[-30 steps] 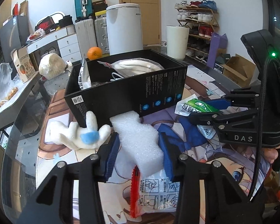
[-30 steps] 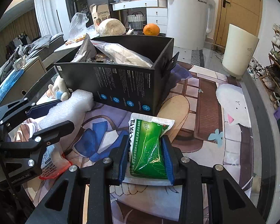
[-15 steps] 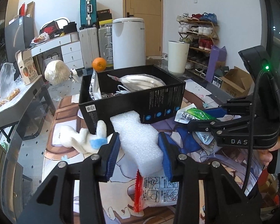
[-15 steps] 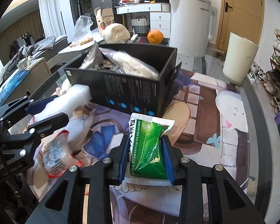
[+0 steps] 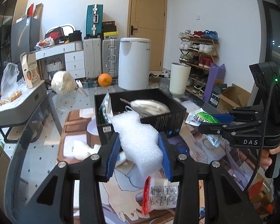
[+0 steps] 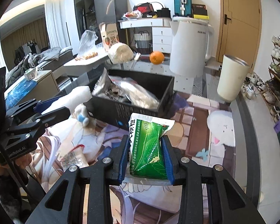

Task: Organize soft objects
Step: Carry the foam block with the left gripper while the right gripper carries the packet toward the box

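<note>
Left gripper (image 5: 139,153) clamped on white foam block (image 5: 138,141), right gripper (image 6: 145,155) clamped on green packet (image 6: 149,149), both held short of black box (image 6: 138,110)

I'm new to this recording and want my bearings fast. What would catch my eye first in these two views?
The left claw grips a white foam block, lifted in front of the open black box holding bagged items. The right claw pinches a bright green packet above the cartoon-print mat. An orange glows on the far tabletop behind the box.
</note>
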Action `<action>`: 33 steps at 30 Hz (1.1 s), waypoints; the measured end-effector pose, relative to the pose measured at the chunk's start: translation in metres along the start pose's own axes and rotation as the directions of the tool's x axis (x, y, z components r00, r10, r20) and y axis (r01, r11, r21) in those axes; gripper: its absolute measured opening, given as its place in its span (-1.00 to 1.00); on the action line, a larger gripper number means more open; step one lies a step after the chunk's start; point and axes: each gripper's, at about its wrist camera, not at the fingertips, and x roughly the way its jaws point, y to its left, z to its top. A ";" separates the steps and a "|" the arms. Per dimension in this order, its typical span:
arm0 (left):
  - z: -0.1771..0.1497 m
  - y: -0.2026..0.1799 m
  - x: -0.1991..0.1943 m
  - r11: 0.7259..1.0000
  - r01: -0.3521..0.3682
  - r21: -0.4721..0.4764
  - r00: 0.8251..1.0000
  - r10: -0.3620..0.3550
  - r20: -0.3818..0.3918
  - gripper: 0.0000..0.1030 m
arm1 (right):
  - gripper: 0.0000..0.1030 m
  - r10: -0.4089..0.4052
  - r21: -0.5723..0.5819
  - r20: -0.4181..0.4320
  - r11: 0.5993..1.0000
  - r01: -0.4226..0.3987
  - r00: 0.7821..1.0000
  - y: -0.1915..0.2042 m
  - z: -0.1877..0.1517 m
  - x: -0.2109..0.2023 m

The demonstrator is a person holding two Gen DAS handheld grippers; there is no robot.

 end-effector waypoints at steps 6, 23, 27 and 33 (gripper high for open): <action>0.016 0.002 0.002 1.000 0.003 0.011 1.000 -0.003 0.028 -0.22 | -0.35 0.008 0.005 0.043 1.000 -0.008 0.999 -0.002 0.011 -0.005; 0.053 0.017 0.033 0.999 0.023 0.030 0.998 -0.025 0.052 -0.22 | -0.35 0.062 -0.037 0.078 0.998 -0.059 0.995 0.001 0.072 0.030; 0.056 0.019 0.045 0.999 0.031 0.038 0.999 -0.032 0.036 -0.22 | -0.35 0.069 -0.047 0.061 0.997 -0.067 0.996 0.002 0.081 0.045; 0.056 0.021 0.064 0.998 0.039 0.043 0.999 -0.039 0.006 -0.22 | -0.35 0.068 -0.054 0.024 0.996 -0.066 0.997 -0.003 0.089 0.070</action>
